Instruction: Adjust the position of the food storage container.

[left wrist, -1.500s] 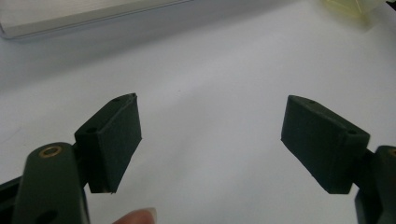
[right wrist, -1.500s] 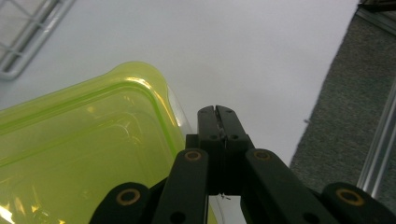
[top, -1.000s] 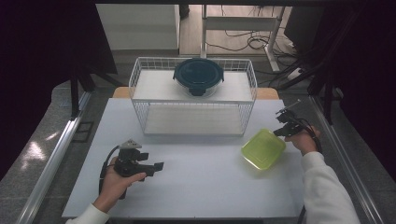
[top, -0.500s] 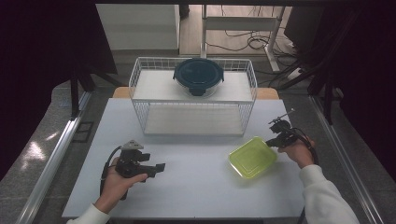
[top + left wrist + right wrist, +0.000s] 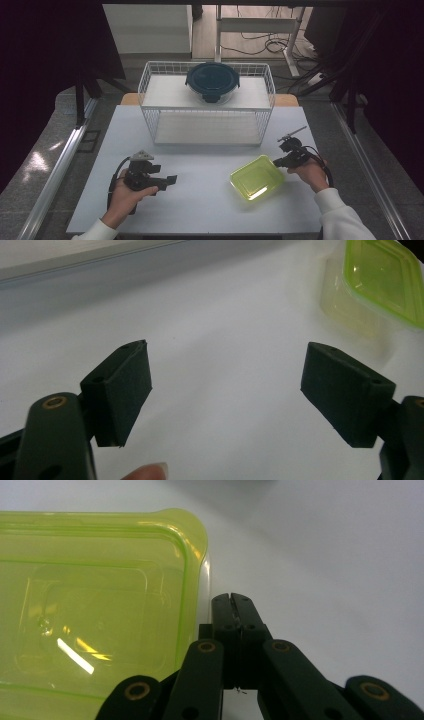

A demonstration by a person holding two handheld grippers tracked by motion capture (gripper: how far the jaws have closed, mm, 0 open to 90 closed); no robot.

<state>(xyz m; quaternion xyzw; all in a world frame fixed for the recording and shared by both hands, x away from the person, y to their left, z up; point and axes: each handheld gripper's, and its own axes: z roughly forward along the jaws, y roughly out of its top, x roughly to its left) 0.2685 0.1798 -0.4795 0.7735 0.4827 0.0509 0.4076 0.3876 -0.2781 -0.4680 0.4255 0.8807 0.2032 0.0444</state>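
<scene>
Right gripper [image 5: 232,600], jaws pressed together on nothing, nudges the green container [image 5: 257,177] sideways across the white counter [image 5: 200,210]; pushing at that corner could spin it away.

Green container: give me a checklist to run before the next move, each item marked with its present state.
1. Right gripper jaws closed: ok, the pads meet with nothing between them.
2. Right gripper at the green container: ok, its closed tip sits against the rim, beside it, not around it.
3. Container flat on the white table: ok, lid on, away from the edges.
4. Left gripper open and empty: ok, bare table between its jaws.
5. Left gripper lined up with the container: not ok, the container lies off to one side in the left gripper view.
6. Wire basket out of the way: ok, it stands behind.
</scene>
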